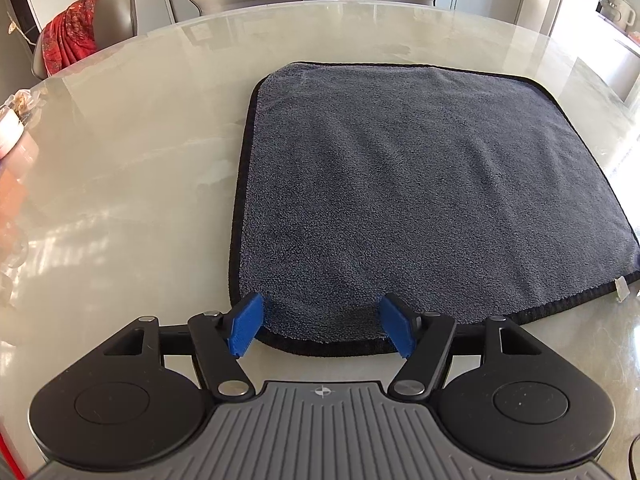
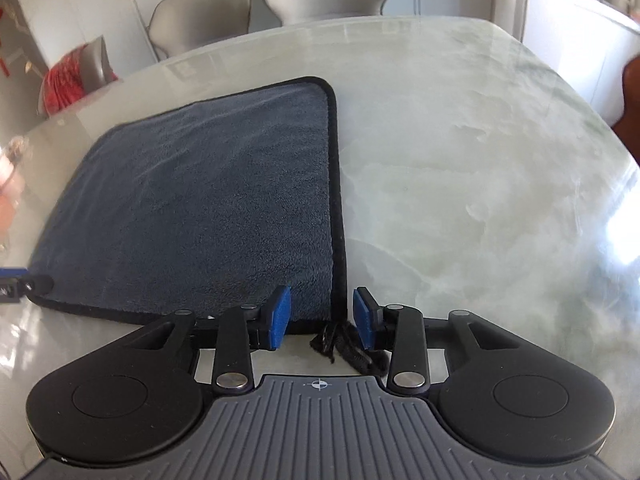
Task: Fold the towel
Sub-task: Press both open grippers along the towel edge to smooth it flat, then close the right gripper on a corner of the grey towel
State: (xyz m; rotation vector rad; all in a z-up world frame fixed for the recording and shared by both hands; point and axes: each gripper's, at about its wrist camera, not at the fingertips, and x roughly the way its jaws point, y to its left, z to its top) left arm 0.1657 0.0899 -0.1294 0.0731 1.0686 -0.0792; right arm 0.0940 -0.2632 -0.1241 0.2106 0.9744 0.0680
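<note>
Towel [image 1: 432, 196] flat on table [image 1: 132, 168]; no containers in view.

A pale, glossy marble-look table [image 1: 140, 168] is carrying one grey towel [image 1: 420, 200] with black edging, which is lying spread flat toward the near edge. Some small clutter [image 1: 16, 120], too blurred to identify, is sitting at the table's left edge.

left gripper [image 1: 322, 326] tilted down, jaws wide apart, right gripper [image 2: 322, 318] tilted down, jaws narrower, pads not pressing
</note>
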